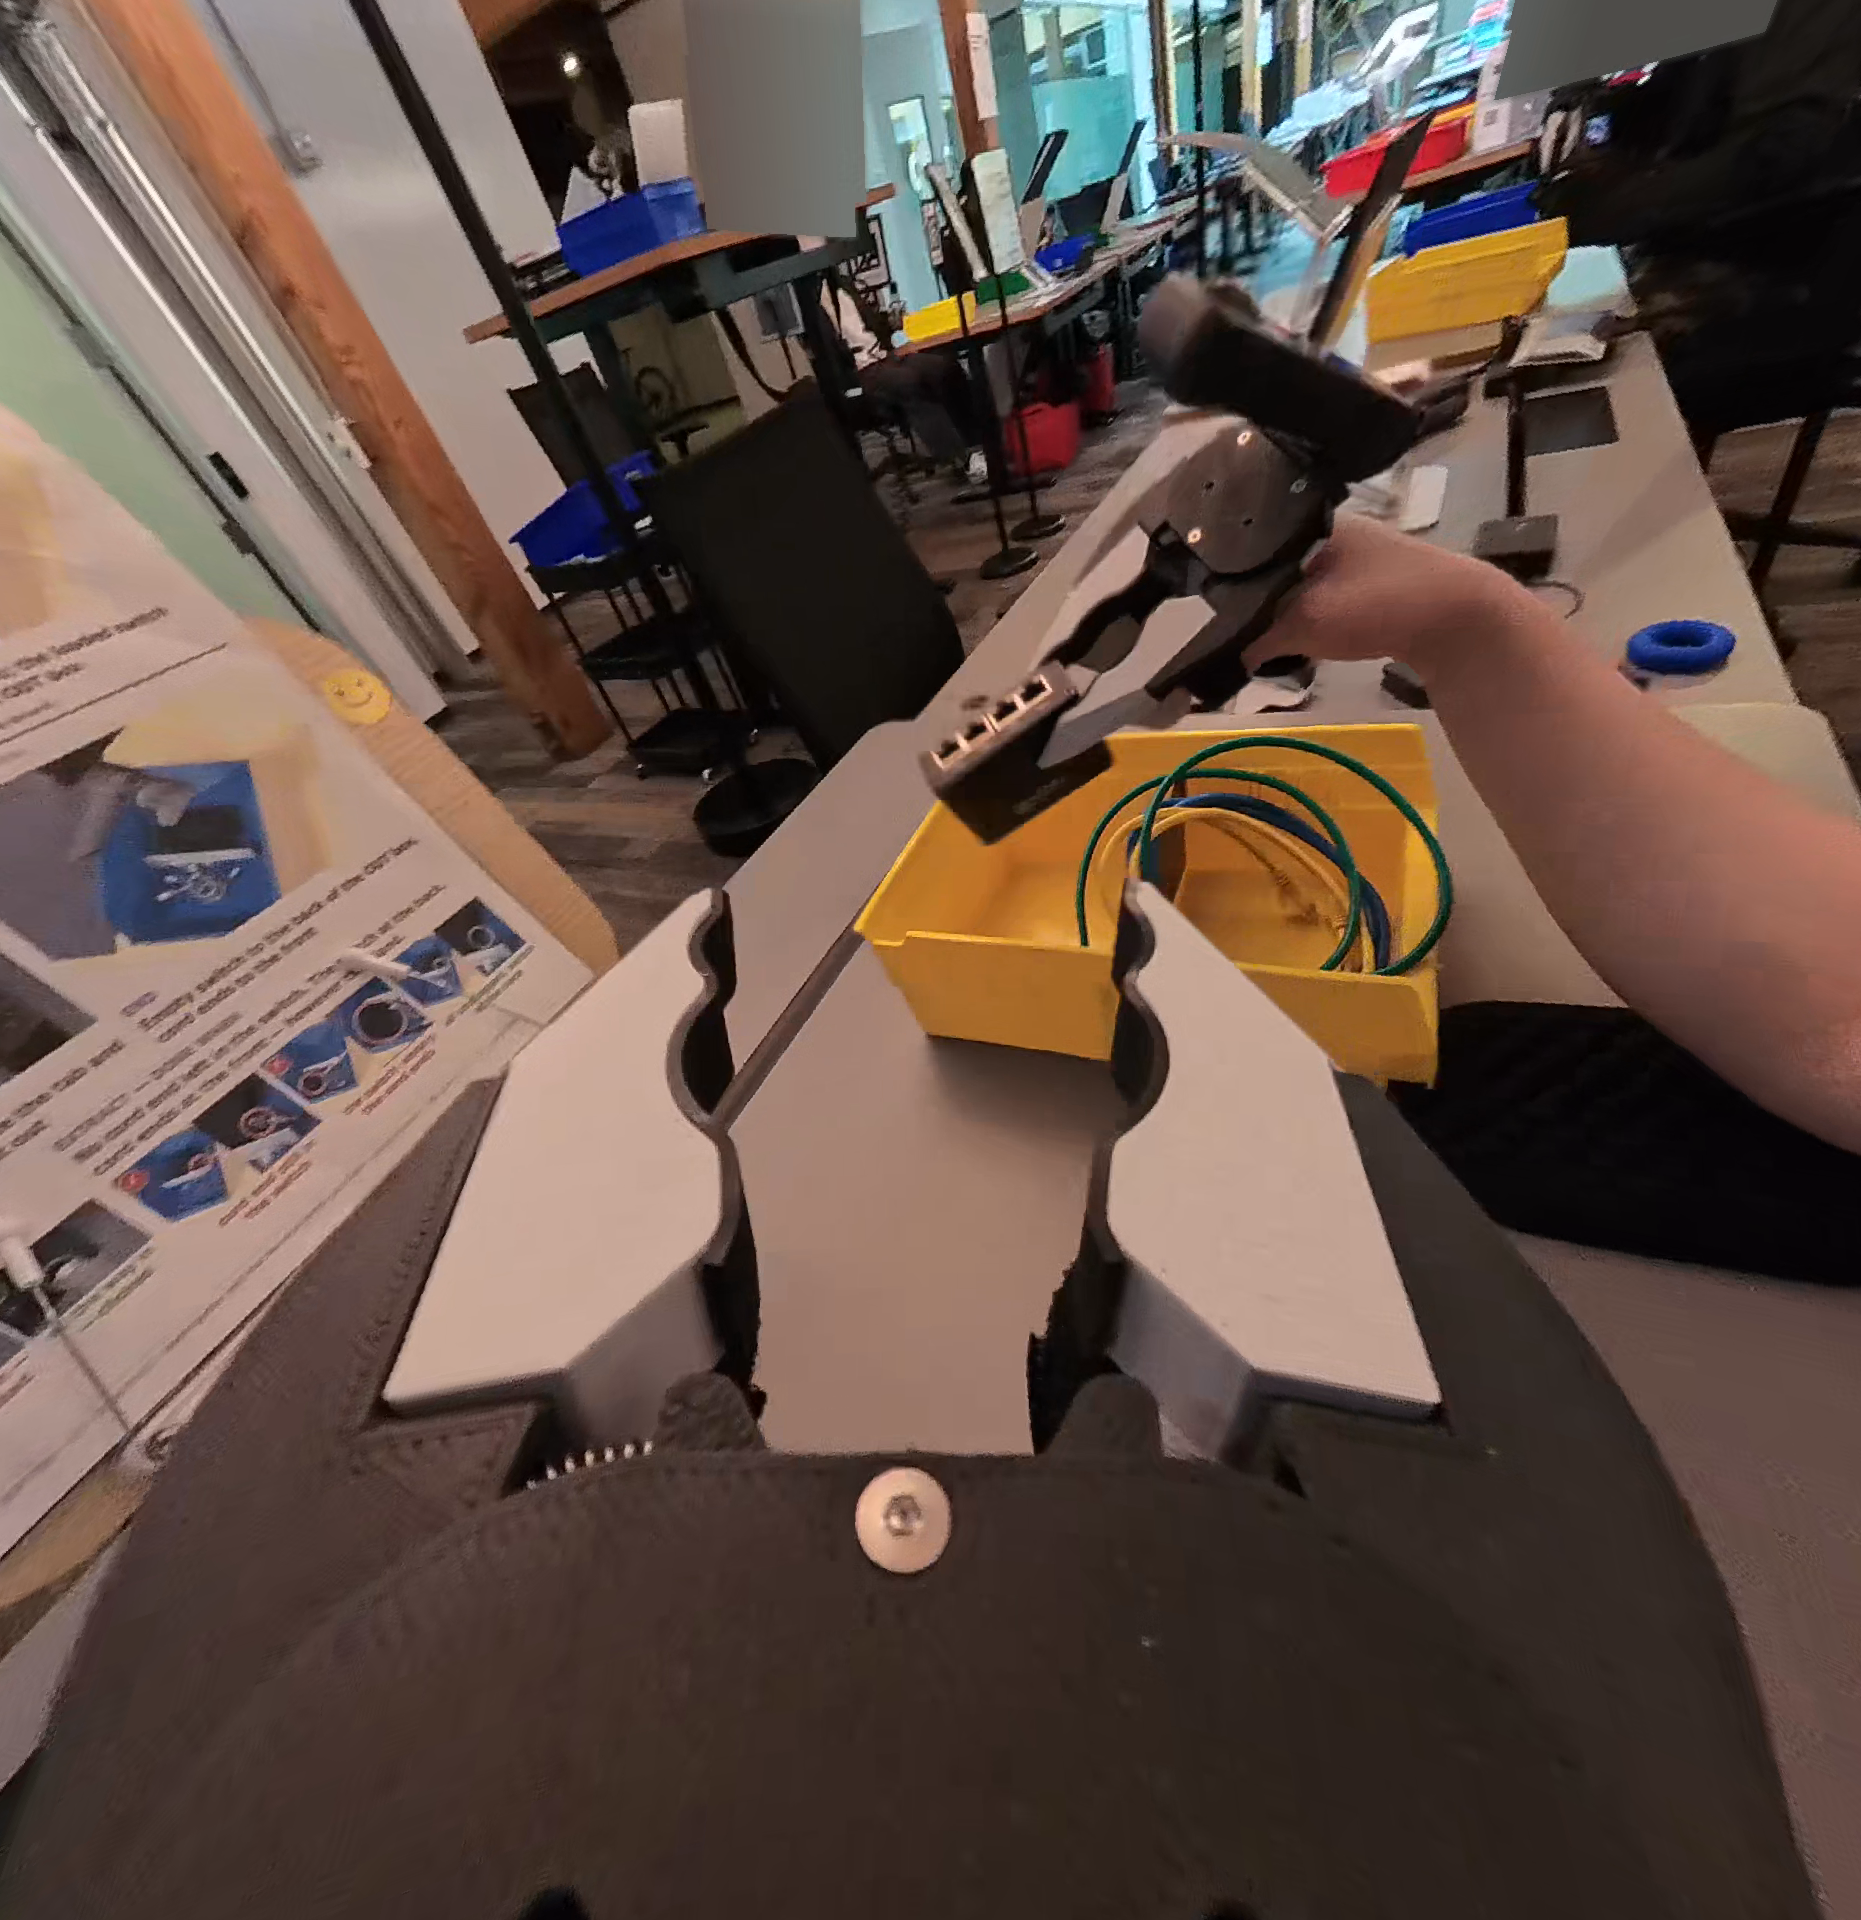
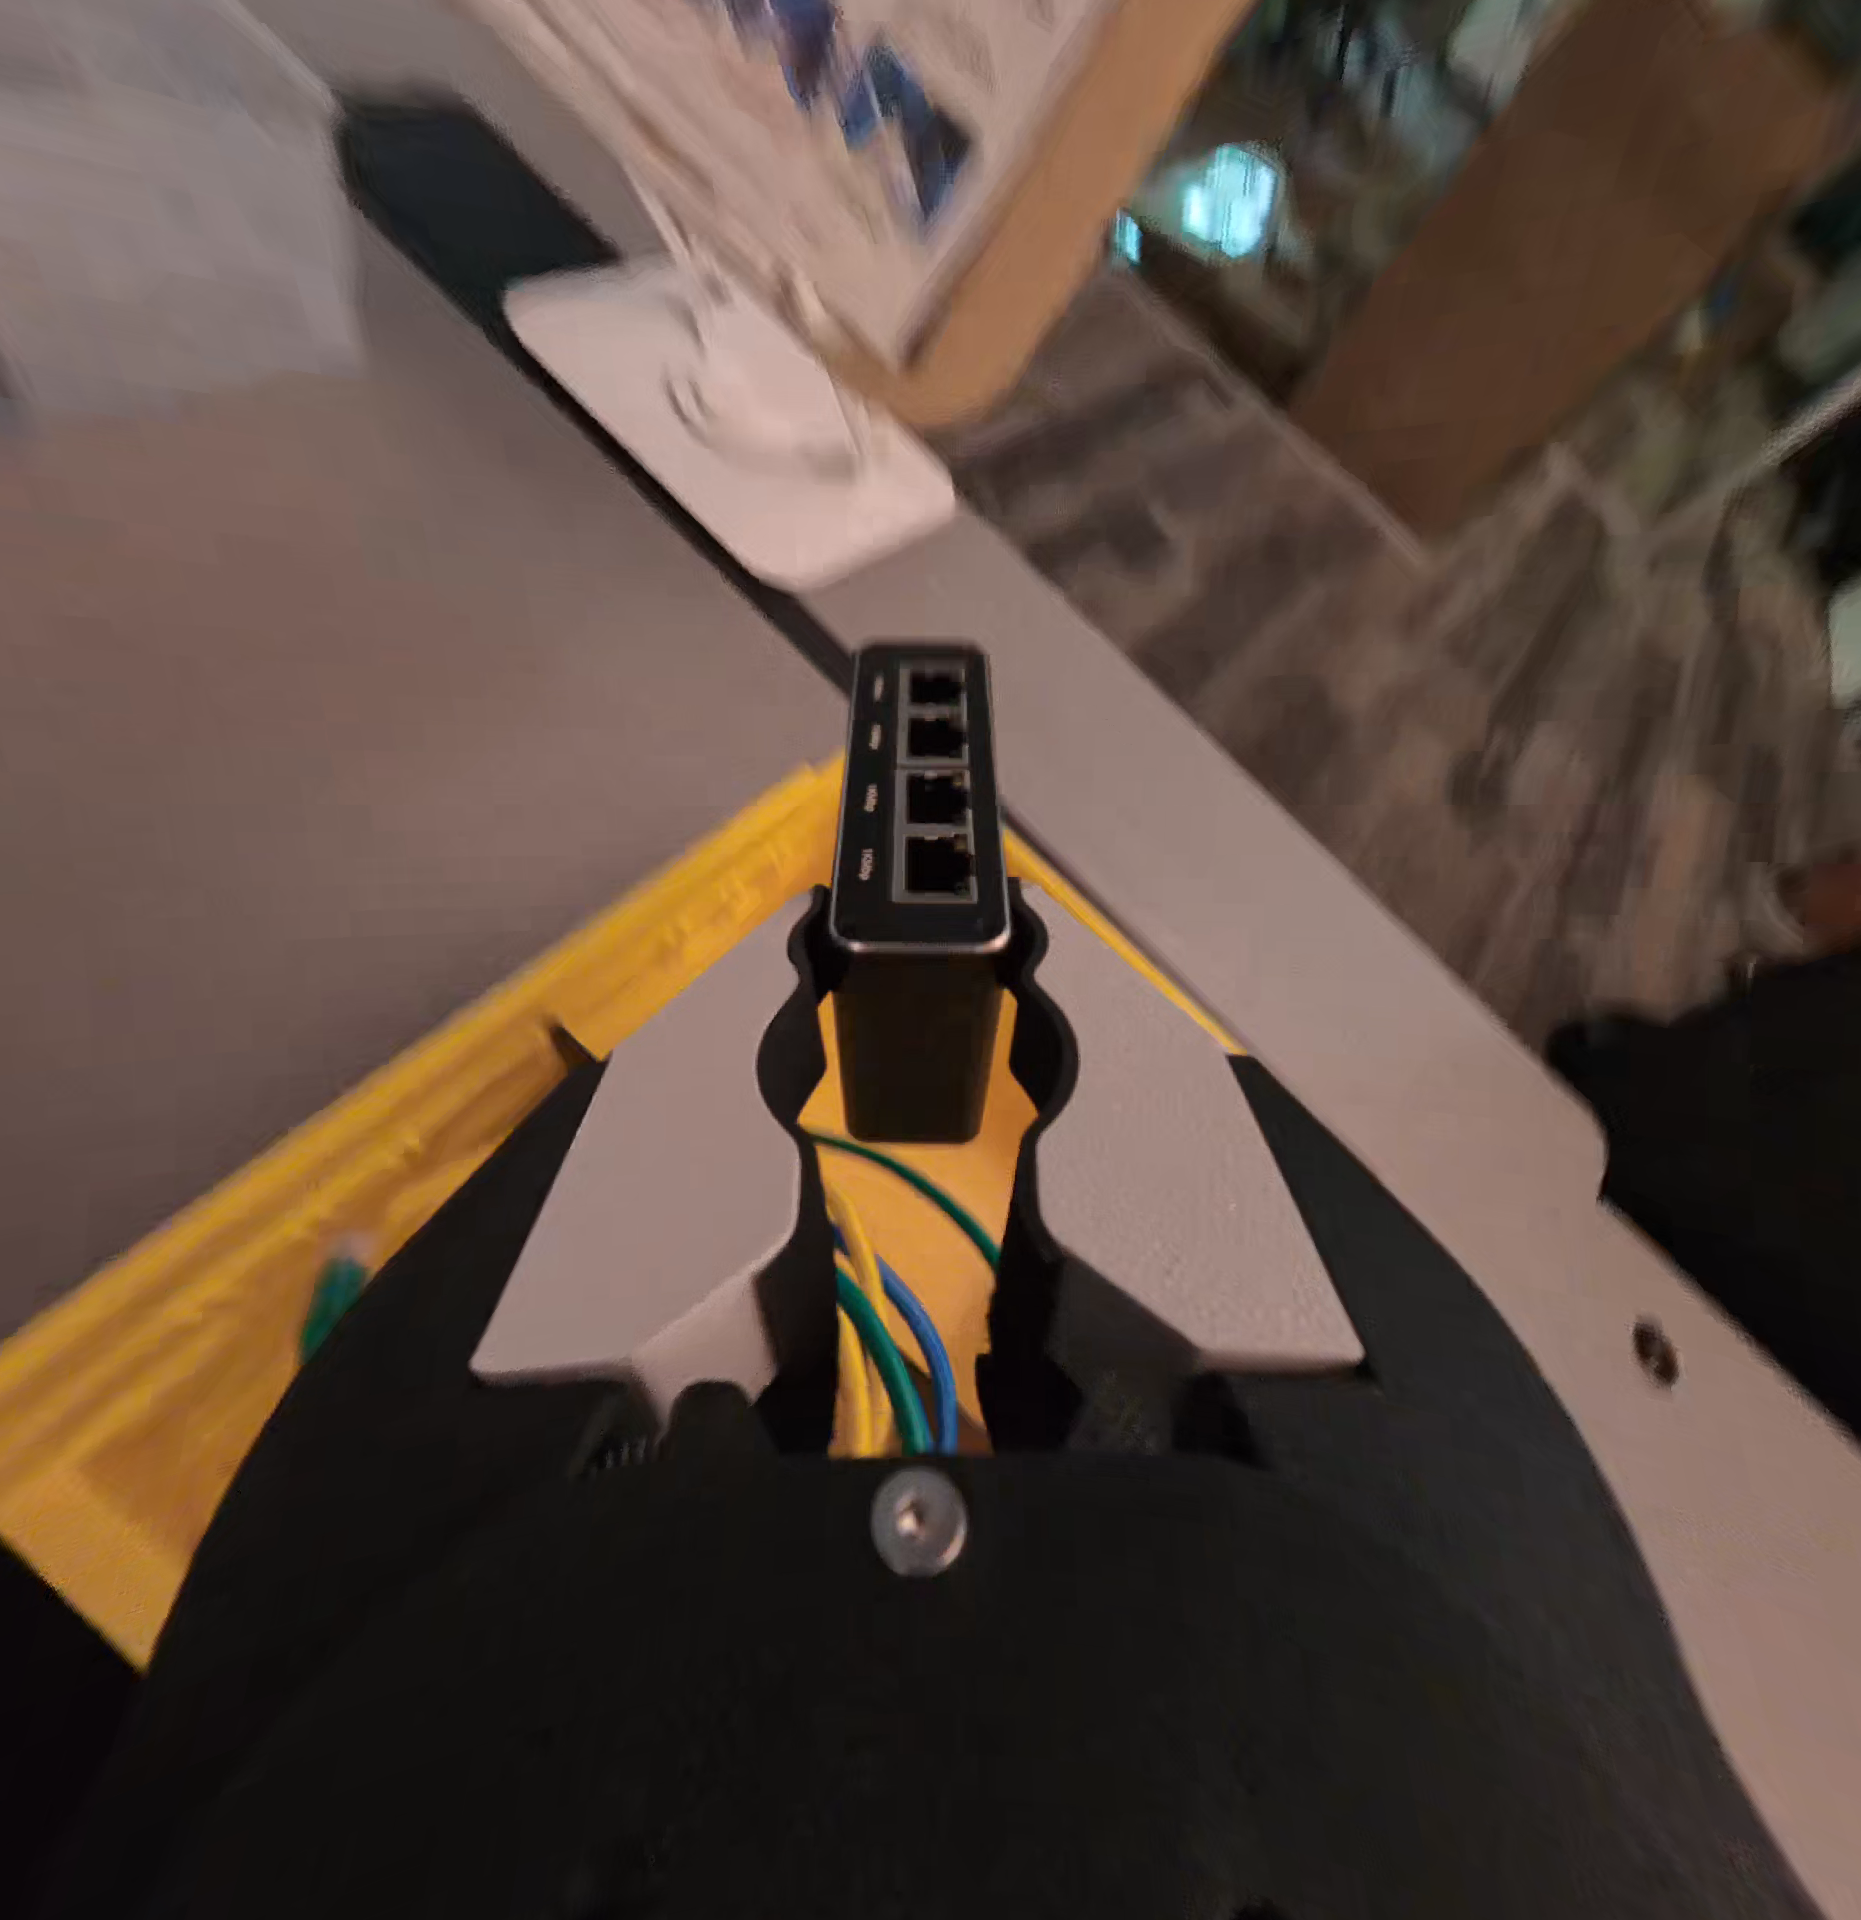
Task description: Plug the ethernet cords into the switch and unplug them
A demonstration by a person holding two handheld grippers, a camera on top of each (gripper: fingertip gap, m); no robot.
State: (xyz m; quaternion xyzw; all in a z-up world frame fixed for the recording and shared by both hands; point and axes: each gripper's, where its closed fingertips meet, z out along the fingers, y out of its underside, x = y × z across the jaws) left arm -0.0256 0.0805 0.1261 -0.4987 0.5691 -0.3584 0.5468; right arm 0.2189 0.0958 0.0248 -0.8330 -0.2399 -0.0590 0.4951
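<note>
The grey bench (image 1: 905, 1195) carries a yellow bin (image 1: 1009, 971) toward its far right, and the task looks barely begun: nothing is plugged in yet, so every insertion and every removal is still to come. Inside the bin lie the ethernet cords (image 1: 1352, 894), a loose coil of green, blue and yellow loops resting in the right half, while the left half of the bin looks bare as far as the left wrist view shows. The switch (image 2: 921, 831) is out of the bin, lifted above its far left corner, its four ports showing vacant in both views. The right tongs (image 2: 918, 940) pinch the switch by its two long sides near one end. The left tongs (image 1: 921, 956) stand spread and hold nothing, hovering over the bench just near of the bin.
</note>
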